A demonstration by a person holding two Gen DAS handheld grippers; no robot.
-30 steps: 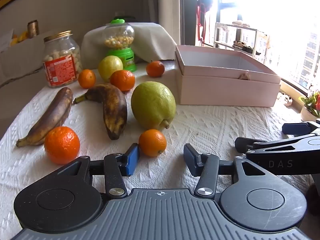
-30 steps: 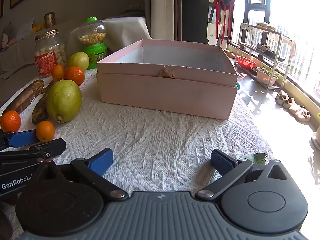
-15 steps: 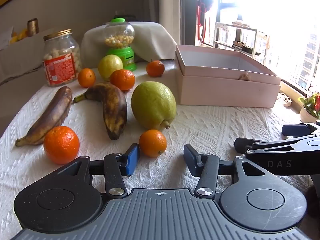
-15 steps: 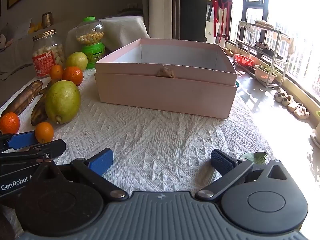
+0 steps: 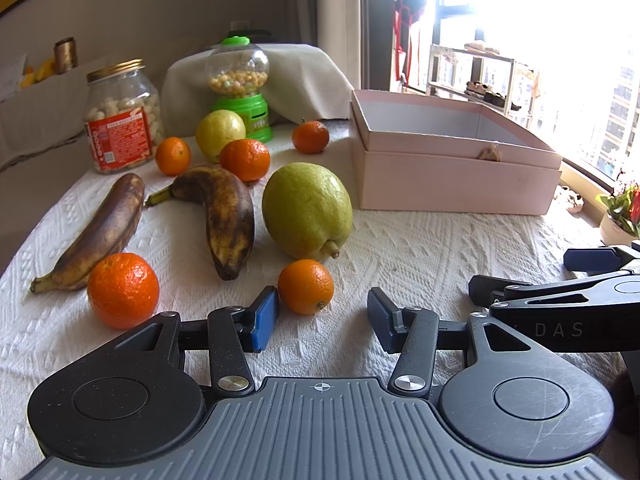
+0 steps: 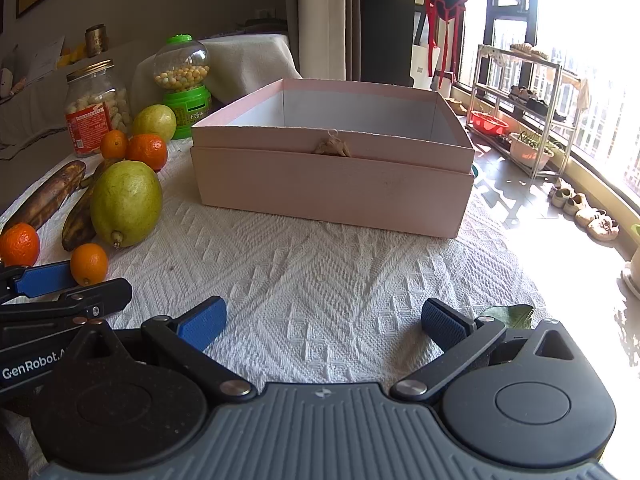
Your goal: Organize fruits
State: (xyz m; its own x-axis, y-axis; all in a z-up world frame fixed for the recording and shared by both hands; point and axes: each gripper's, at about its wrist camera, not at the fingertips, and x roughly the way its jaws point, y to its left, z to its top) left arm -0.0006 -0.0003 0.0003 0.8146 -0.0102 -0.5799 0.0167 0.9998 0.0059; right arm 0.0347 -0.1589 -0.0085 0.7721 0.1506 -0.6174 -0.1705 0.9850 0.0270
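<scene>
Fruit lies on the white cloth: a small orange [image 5: 306, 287] just ahead of my open, empty left gripper [image 5: 323, 318], a large green fruit [image 5: 307, 210], two dark bananas [image 5: 224, 212] [image 5: 100, 230], a big orange [image 5: 123, 290], several more oranges and a yellow-green fruit [image 5: 220, 133] farther back. An open pink box [image 5: 452, 176] stands at the right; it looks empty in the right wrist view [image 6: 332, 176]. My right gripper [image 6: 323, 322] is open and empty, a little short of the box. The left gripper [image 6: 44, 284] shows at its left.
A glass jar with a red label [image 5: 120, 120] and a green candy dispenser [image 5: 240, 88] stand at the back left. A covered object sits behind them. The table's right edge drops toward the window, a shelf rack [image 6: 520, 112] and shoes on the floor.
Both grippers have barely moved; the right view has crept slightly toward the box. Nothing was taken hold of or let go.
</scene>
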